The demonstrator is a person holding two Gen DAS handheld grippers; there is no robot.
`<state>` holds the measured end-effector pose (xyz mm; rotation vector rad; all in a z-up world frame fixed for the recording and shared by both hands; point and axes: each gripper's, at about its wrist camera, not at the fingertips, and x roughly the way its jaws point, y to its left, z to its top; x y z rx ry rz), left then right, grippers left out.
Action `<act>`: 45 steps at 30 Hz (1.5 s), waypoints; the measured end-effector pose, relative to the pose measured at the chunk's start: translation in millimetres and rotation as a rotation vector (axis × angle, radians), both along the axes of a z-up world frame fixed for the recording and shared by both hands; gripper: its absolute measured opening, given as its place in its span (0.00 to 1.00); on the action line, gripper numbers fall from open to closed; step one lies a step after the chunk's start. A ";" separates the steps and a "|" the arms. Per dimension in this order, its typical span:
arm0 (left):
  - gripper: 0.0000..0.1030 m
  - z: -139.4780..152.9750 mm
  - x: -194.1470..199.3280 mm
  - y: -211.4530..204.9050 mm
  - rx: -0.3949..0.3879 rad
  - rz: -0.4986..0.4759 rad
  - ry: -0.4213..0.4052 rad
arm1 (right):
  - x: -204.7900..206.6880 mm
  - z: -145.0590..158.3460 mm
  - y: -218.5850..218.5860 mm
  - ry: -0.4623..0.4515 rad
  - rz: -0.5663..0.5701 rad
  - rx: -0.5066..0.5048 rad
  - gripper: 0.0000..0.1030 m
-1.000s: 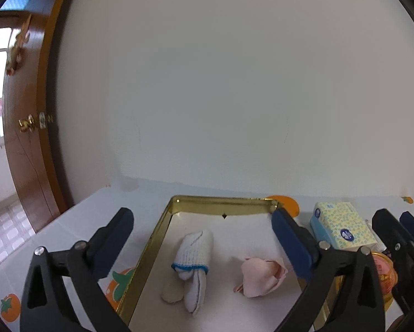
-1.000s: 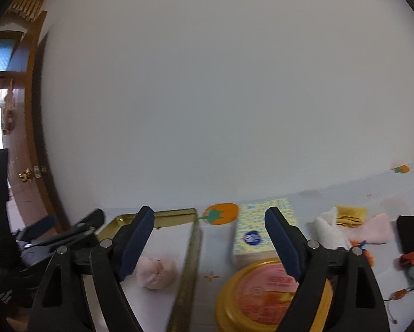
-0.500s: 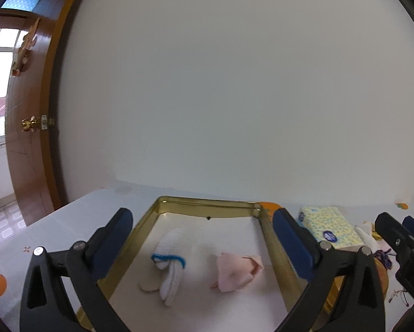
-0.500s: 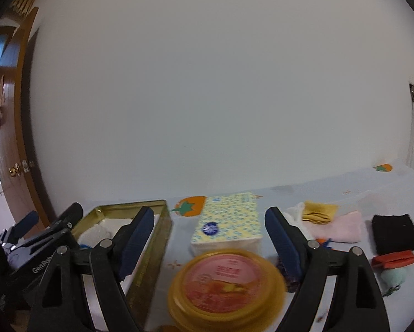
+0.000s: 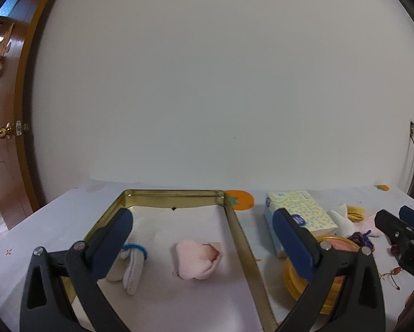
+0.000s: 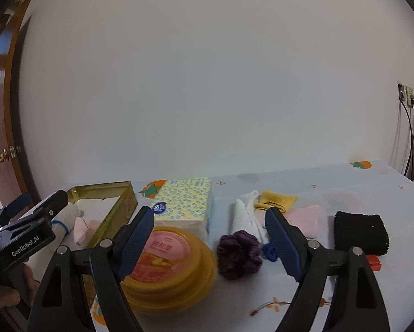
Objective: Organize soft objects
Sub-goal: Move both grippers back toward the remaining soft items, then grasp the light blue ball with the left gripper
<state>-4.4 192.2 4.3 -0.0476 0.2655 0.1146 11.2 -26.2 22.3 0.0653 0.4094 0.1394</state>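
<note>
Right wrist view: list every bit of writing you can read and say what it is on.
"GenRobot.AI": white letters on the black body of the left gripper.
Lid of the yellow round tub: pink label with printed characters, too blurred to read.
Tissue pack: round blue logo on its front, too small to read.
Nothing else legible.

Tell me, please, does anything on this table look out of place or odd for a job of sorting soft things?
Nothing is spilled or damaged. Two hard items sit among the soft ones: a yellow round container and, touching it behind, a tissue pack. Several soft pieces, such as the purple knitted piece and black cloth, lie outside the gold tray.
</note>
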 end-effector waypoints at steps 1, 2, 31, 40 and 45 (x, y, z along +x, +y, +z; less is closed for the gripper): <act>0.99 0.1 -0.3 -2.5 0.003 -0.005 0.001 | -0.3 0.1 -3.0 -0.001 -0.002 -0.005 0.82; 0.99 0.7 1.0 -4.9 0.006 -0.009 0.003 | -0.7 -0.2 -5.3 -0.003 -0.006 -0.014 0.82; 0.99 0.9 -4.1 -111.3 0.029 -0.220 0.041 | 3.4 2.1 -180.3 0.031 -0.319 0.030 0.82; 0.99 -1.1 -6.9 -151.4 0.035 -0.314 0.053 | 8.4 -2.0 -237.8 0.087 -0.386 0.134 0.82; 0.99 -2.3 -6.5 -182.4 0.054 -0.414 0.083 | 12.5 -5.2 -244.8 0.108 -0.385 0.178 0.82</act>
